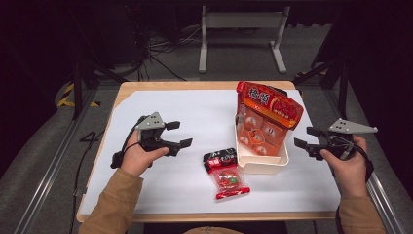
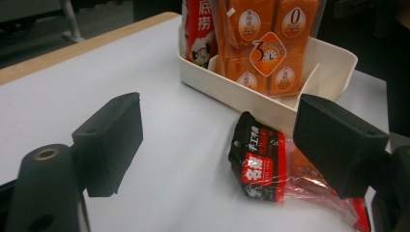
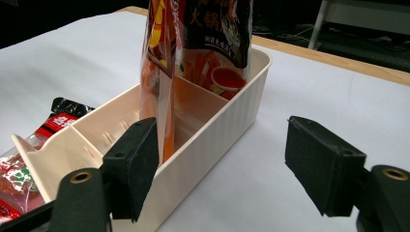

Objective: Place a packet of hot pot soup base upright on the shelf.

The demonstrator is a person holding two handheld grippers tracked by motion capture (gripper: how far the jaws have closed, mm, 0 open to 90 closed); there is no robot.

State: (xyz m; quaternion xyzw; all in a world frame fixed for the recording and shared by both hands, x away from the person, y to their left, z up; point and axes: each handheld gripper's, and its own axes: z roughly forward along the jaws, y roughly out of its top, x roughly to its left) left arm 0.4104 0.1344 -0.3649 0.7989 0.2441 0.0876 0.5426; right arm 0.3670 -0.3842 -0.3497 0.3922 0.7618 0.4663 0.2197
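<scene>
In the cream bin (image 1: 260,163) the big orange pack (image 1: 268,114) already stands; your small red packet (image 1: 225,174) lies just beside it, ungrasped, with left gripper (image 1: 178,133) and right gripper (image 1: 306,138) both spread empty.

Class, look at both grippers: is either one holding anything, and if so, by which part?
Nothing is held. The left gripper and right gripper are both open and empty.

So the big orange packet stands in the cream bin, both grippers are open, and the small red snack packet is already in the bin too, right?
Not quite. The small red snack packet lies on the white table surface just outside the cream bin, as the high view shows. The big orange packet does stand in the bin, and the left gripper and right gripper are open.
</scene>
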